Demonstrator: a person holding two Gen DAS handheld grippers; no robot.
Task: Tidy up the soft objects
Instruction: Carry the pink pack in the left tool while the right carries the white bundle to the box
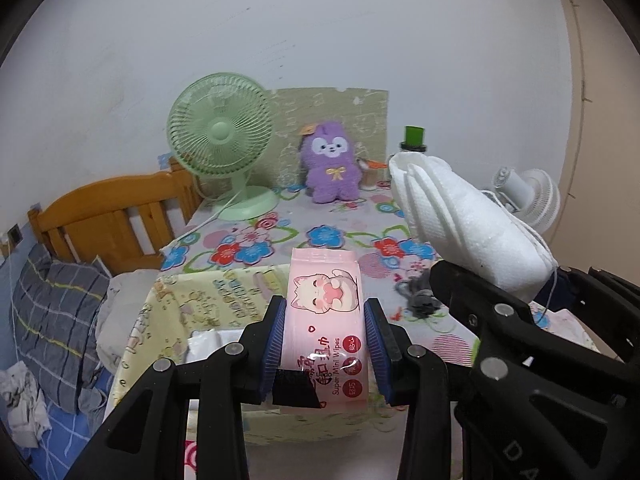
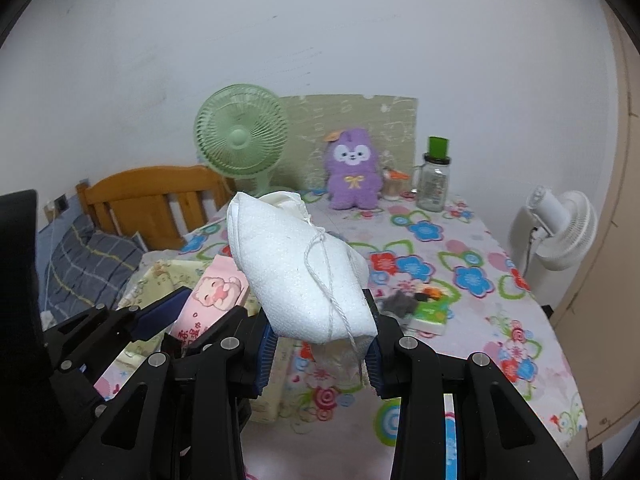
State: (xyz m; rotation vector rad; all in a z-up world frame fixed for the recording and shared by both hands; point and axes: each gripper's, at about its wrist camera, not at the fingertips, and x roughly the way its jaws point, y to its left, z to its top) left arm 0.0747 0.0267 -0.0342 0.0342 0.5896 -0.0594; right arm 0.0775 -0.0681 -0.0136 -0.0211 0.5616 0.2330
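Note:
My left gripper is shut on a pink pack of wet wipes with a cartoon cat, held above a yellow fabric bin at the table's near left. My right gripper is shut on a white bundle of folded tissue tied with string. The same bundle shows at the right of the left wrist view. The pink pack and the left gripper appear at the left of the right wrist view. A purple plush toy leans against a board at the back.
A green desk fan stands back left on the flowered tablecloth. A glass jar with a green lid is back right. Dark small items and a green pack lie mid-table. A white fan is off the right edge; a wooden bed lies left.

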